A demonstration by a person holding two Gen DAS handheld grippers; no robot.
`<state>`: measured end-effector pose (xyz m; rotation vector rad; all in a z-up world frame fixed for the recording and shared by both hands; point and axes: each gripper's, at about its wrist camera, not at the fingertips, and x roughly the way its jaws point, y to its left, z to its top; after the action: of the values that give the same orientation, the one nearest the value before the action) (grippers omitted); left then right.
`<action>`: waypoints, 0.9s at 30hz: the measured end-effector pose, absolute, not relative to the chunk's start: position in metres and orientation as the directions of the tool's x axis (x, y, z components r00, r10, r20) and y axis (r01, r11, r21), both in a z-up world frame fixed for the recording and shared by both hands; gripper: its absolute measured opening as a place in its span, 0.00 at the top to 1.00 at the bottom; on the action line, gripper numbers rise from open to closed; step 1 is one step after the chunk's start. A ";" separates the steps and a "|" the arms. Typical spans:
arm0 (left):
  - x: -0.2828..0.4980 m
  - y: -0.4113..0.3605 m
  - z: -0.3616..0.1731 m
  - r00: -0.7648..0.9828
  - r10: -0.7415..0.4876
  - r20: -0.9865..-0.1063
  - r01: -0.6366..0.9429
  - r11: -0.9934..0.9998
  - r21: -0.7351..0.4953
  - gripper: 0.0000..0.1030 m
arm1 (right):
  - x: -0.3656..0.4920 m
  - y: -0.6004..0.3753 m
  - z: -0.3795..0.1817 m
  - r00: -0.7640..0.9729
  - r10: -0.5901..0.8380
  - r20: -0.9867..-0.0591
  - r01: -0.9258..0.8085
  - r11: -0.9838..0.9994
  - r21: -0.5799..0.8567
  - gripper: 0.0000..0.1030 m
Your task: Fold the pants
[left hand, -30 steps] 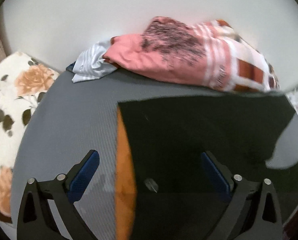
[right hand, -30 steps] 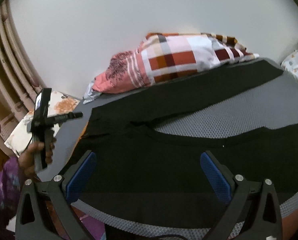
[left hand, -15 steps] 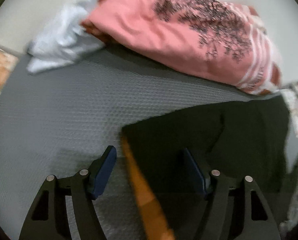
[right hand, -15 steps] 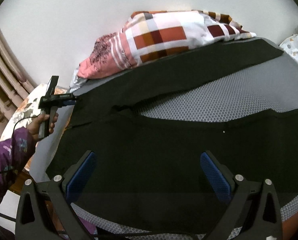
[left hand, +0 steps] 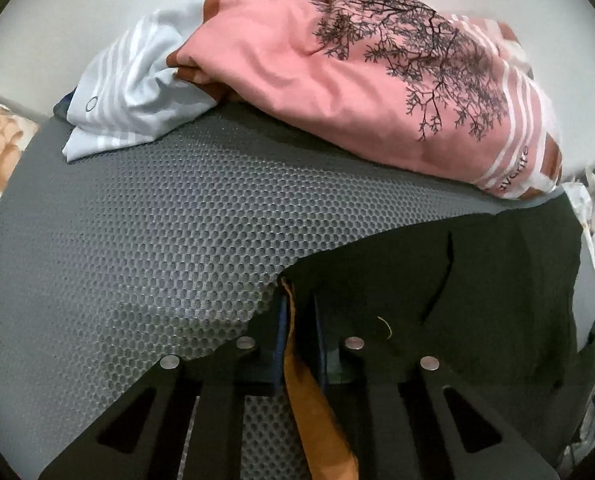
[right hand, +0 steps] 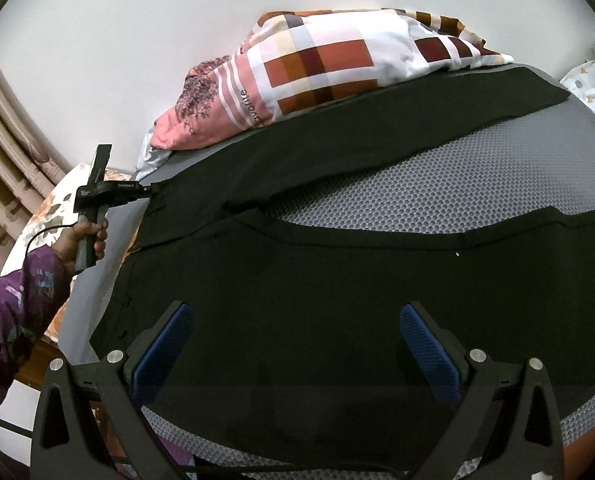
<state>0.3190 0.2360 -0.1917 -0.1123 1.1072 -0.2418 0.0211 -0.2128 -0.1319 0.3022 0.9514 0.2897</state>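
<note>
Nearest the right wrist camera, the right gripper (right hand: 297, 344) is seen with its blue fingers (right hand: 161, 344) spread wide and released, hovering over the near part of the black pants (right hand: 337, 300) with nothing grasped between them. The pants are laid out flat on the bed (right hand: 437, 200), whose grey honeycomb-textured cover shows between the two legs; one leg is spread across the foreground toward 3 o'clock and the other runs away toward 2 o'clock, so that a V is formed.

At 9 o'clock in the same view, the left gripper (right hand: 153, 190) is held by a hand (right hand: 85, 240) in a purple patterned sleeve at the far corner of the waistband. In the left wrist view, the left gripper's fingers (left hand: 279, 332) are shown closing on that waistband edge, where an orange lining (left hand: 313, 400) is caught between them.

Farther back, at 12 o'clock, a pink and checked quilt (right hand: 317, 76) is piled against the white wall, with a pale striped cloth (left hand: 137, 92) tucked beside it.

No fold appears to have been made: the legs lie apart and at full length. The task is judged to be at its start, with the legs to be brought together and the length then doubled over.
</note>
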 end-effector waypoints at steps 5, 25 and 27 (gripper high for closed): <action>0.319 0.240 -0.191 0.441 -0.211 -0.872 0.125 0.977 -0.174 0.70 | 0.023 -0.212 -0.131 0.548 0.372 -0.749 -0.109 0.920 0.377 0.00; 0.305 0.229 -0.174 0.500 -0.196 -0.843 0.121 0.980 -0.155 0.91 | 0.030 -0.218 -0.131 0.552 0.399 -0.732 -0.110 0.905 0.410 0.00; 0.291 0.226 -0.167 0.541 -0.199 -0.817 0.110 0.980 -0.165 0.91 | 0.040 -0.222 -0.123 0.565 0.429 -0.704 -0.120 0.888 0.444 0.00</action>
<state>0.2911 0.2256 -0.1669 -0.0982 0.9822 -0.1836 0.0403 -0.2217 -0.1232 0.3687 0.9180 0.3319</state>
